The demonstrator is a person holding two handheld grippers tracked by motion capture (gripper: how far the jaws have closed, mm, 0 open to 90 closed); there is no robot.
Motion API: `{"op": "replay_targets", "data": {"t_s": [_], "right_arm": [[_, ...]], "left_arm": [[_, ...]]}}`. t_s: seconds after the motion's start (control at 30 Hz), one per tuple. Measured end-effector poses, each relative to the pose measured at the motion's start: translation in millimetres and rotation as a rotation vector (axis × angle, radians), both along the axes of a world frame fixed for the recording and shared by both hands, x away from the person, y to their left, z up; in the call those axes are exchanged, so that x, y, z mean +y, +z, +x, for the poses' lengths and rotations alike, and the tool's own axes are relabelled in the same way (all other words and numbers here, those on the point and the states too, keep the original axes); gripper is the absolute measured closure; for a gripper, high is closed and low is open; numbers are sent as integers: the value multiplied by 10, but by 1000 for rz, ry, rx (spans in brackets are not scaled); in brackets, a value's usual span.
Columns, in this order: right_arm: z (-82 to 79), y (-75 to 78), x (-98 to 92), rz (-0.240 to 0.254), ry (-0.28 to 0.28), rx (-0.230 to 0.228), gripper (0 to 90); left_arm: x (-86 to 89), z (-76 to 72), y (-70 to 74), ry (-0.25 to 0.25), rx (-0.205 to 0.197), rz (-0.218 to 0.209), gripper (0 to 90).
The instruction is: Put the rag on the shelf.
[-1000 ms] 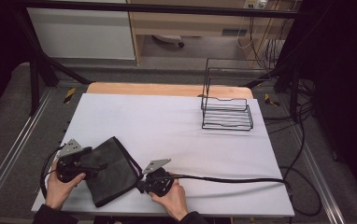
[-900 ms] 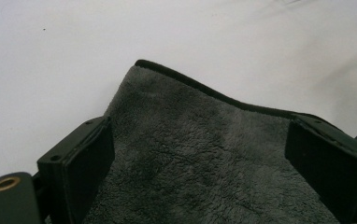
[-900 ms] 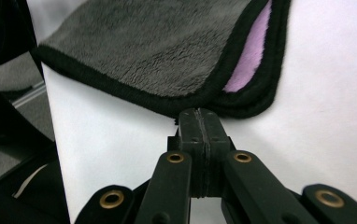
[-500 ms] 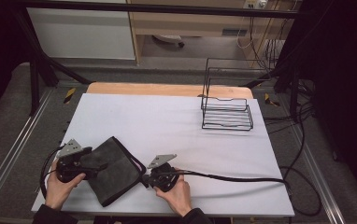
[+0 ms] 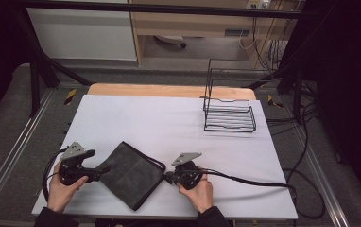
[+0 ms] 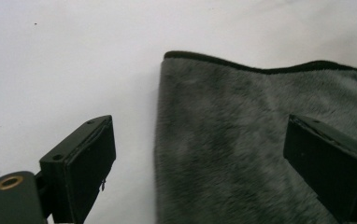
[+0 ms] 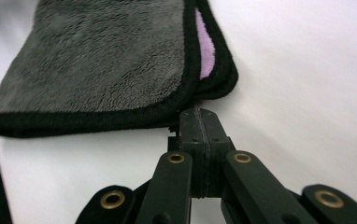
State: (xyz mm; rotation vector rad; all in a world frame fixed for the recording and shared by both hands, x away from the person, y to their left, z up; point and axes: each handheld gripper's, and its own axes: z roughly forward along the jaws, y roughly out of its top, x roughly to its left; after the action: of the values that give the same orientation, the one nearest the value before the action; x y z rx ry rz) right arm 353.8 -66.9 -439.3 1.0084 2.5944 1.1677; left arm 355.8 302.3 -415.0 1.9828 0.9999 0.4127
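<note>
My left tongs [image 5: 104, 170] stand wide at the left corner of the folded grey cloth [image 5: 131, 174], which lies flat near me on the white table [image 5: 169, 123]. My right tongs [image 7: 199, 122] are pressed together, empty, tips just beside the cloth's right edge. A wire rack [image 5: 229, 113] stands far right.

Looks like lab or recording workroom, not home. White tabletop [image 5: 169, 123] on wooden board, standing in black metal frame [image 5: 37, 71] with rails along both side edges. Grey carpet floor [image 5: 8, 127]. Bundles of black cables [image 5: 306, 142] trailing off right edge and hanging by far right corner. Yellow-black tape marks [image 5: 70, 96] on floor. Plain cabinet [image 5: 84, 33] and wooden shelving [image 5: 193, 23] behind far edge. Dark surroundings, lit work area.
</note>
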Motion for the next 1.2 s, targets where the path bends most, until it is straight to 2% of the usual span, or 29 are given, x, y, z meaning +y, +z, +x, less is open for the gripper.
{"op": "replay_targets", "data": {"t_s": [0.1,0.13,0.23,0.43,0.53,0.67,0.73,0.8,0.83,0.87,0.9,0.97,1.0,1.1,1.13,1.2], "right_arm": [[3,6,-107,-5,-16,3,900],[1,11,-212,-12,-31,6,900],[4,22,-358,-18,-47,7,900],[0,26,-550,-31,-69,6,900],[-4,19,-708,-37,-88,3,900],[-5,-7,-832,-34,-97,19,900],[-2,-34,-845,-36,-70,27,900],[-6,-25,-843,-28,-59,3,846],[-6,-25,-843,-28,-59,3,846],[-6,-3,-851,-16,-55,0,815],[-1,54,-870,27,-62,-32,724],[28,106,-850,60,-52,-45,617],[48,119,-818,62,-50,-53,573],[109,109,-729,63,-30,-56,528],[190,55,-647,51,-19,-47,505],[231,18,-616,40,-16,-36,503]], "left_arm": [[-16,1,-7,-4,6,-1,99],[-23,2,-10,-7,7,0,104],[-52,5,-22,-16,16,5,109],[-98,0,-35,-22,22,7,121],[-168,-12,-50,-31,30,6,141],[-248,-31,-58,-32,41,-5,192],[-315,-53,-62,-33,56,0,254],[-435,-96,-77,-27,76,18,319],[-435,-96,-77,-27,76,18,357],[-469,-104,-80,-33,86,26,357],[-535,-113,-88,-34,108,16,426],[-587,-112,-98,-30,122,25,495],[-613,-112,-107,-24,126,30,526],[-638,-114,-127,-21,140,53,587],[-640,-119,-134,-23,149,57,636],[-643,-129,-155,-28,171,51,656]]}}
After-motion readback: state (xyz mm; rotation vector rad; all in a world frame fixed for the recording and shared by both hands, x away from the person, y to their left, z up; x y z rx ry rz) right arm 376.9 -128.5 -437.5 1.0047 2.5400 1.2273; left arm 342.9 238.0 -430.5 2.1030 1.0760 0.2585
